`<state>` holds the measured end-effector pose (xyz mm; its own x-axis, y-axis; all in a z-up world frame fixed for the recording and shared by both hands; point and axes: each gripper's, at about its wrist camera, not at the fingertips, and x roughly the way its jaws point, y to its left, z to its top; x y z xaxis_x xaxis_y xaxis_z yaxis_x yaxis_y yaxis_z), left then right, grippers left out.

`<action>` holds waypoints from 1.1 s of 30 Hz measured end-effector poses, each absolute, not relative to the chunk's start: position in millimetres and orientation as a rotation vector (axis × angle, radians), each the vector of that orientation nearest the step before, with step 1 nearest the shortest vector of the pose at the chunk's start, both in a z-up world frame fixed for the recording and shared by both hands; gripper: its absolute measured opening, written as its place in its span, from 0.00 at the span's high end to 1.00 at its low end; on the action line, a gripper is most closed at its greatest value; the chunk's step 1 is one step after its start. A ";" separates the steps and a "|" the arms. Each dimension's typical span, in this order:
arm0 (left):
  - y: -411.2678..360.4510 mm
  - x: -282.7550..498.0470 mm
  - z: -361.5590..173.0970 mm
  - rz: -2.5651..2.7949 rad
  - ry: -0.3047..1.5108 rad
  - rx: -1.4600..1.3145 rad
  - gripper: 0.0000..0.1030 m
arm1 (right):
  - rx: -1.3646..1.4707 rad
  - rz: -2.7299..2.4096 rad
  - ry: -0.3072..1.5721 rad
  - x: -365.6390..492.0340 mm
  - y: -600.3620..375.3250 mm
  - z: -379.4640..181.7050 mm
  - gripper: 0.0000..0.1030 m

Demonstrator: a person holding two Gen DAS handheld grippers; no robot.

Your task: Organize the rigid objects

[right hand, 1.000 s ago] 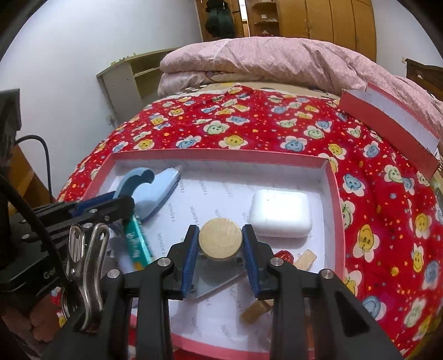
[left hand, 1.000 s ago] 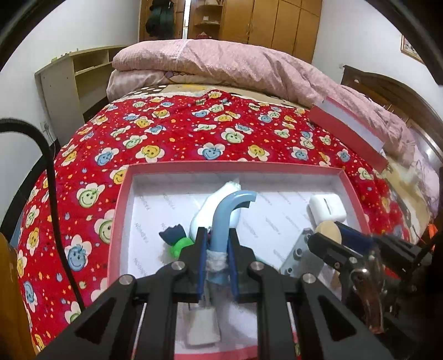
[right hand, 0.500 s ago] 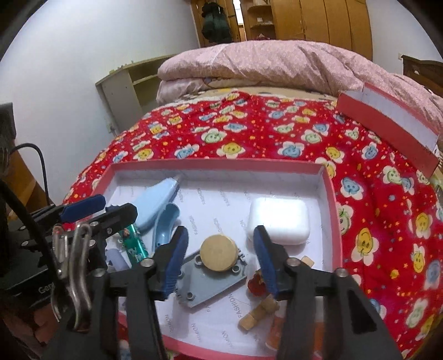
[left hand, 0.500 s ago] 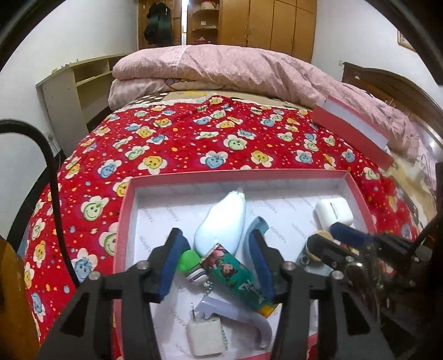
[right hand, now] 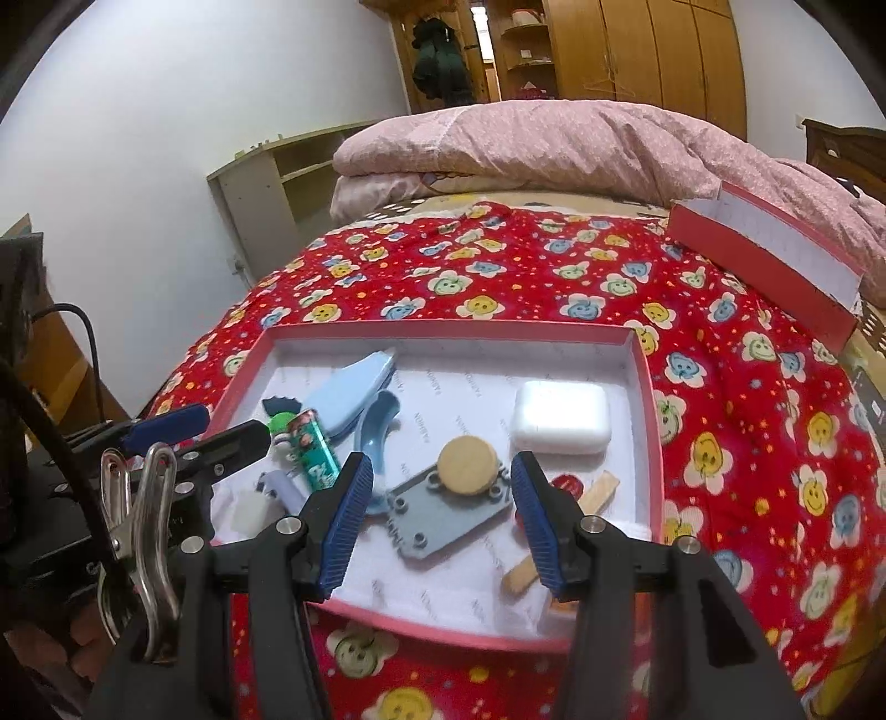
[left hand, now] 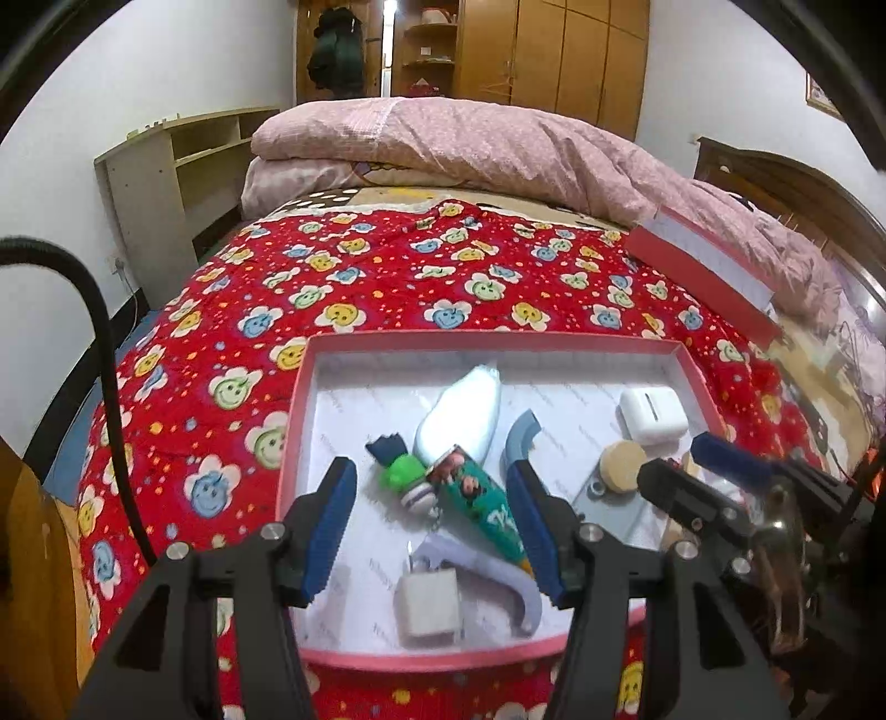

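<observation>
Both grippers raised since, jaws wide, empty.

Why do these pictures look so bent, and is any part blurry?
Left wrist view: a fisheye lens curves the bed and box rim, with black corners; the white plug nearest the camera looks soft. Right wrist view: same bending, walls bow outward; the wooden stick and near box edge smear slightly, while the white case stays sharp. Lighting is even, without harsh glare.

Bed's got a loud red quilt with smiley flowers (left hand: 343, 266) under everything, a rumpled pink duvet (left hand: 470, 144) heaped way past the claw, pale wooden open shelves (right hand: 277, 183) off left, brown wooden wardrobes (left hand: 554, 50) at the back.
</observation>
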<state>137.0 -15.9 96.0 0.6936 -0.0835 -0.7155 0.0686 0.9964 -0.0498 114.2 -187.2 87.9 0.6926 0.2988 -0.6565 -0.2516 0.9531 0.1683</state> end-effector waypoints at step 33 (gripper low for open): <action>-18.0 38.5 41.1 -0.080 0.984 -0.001 0.42 | 0.064 0.186 0.961 1.7 -204.5 23.1 0.47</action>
